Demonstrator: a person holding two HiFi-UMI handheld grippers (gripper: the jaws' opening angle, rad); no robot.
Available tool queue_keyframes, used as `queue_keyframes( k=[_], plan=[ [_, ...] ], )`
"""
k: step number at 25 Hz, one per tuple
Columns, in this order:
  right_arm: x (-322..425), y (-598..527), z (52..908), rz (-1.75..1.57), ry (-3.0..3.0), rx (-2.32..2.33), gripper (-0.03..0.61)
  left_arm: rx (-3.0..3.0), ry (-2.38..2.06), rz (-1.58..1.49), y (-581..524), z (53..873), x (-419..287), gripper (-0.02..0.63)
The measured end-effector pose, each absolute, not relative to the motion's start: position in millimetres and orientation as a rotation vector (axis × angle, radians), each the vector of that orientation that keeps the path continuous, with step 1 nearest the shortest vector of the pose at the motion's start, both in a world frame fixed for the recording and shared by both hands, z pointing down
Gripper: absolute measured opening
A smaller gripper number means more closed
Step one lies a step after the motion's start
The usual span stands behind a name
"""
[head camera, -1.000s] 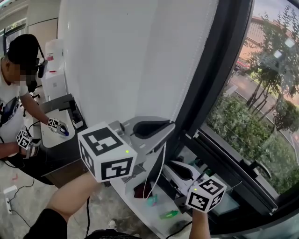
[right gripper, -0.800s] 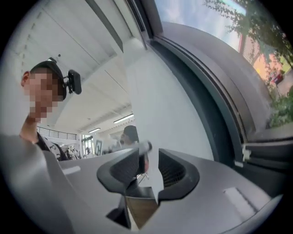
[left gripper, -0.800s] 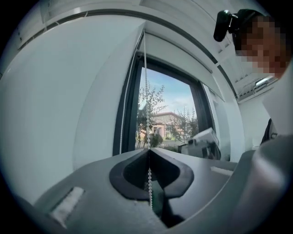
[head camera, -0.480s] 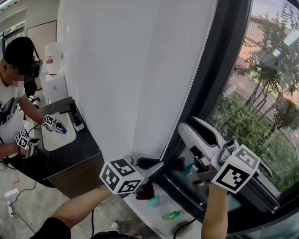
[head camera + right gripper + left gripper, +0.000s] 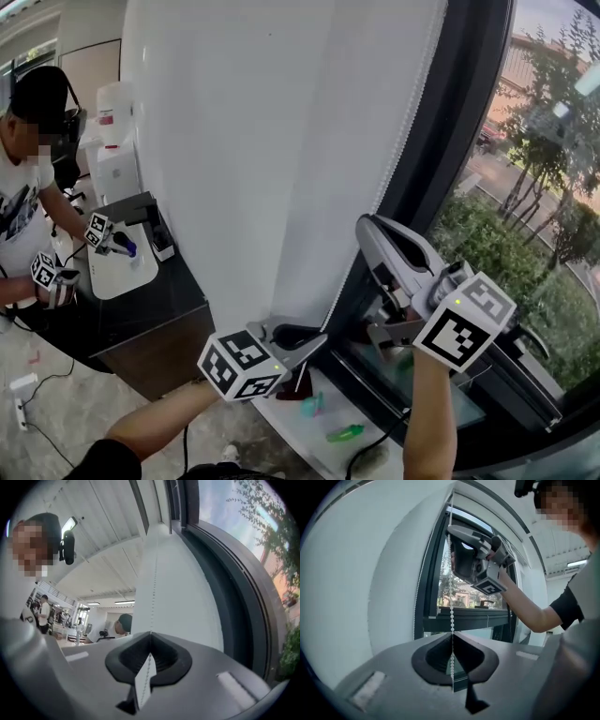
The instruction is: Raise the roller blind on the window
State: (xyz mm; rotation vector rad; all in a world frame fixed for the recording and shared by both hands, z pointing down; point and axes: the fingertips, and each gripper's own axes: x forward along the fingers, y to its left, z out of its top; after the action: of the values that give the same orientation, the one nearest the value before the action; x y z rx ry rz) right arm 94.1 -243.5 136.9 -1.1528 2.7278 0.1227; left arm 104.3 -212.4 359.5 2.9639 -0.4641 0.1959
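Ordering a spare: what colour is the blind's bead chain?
The bead chain is white; clearest in left gripper view.

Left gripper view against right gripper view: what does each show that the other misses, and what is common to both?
Only the left gripper view: the right gripper higher up the bead chain, its jaws closing with the chain between them, plus trees and a window handle.
Only the right gripper view: ceiling lights and a person in a dark cap.
Both: the white roller blind, the dark window frame, and the chain pinched in that gripper's own jaws, the left gripper included.
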Motion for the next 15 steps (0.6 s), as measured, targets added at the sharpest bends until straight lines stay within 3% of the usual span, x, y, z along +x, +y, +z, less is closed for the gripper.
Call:
queue_keyframes(
  k=[8,15],
  plan=[
    [100,-240,176,0.144,2.708,-1.264,0.006,2.986,-0.636,-0.235,-217,261,73,0.034],
    [101,-243,269,0.0,2.74,-1.404,0.006,2.988,-0.817,-0.255,-233,248,65,0.031]
  ],
)
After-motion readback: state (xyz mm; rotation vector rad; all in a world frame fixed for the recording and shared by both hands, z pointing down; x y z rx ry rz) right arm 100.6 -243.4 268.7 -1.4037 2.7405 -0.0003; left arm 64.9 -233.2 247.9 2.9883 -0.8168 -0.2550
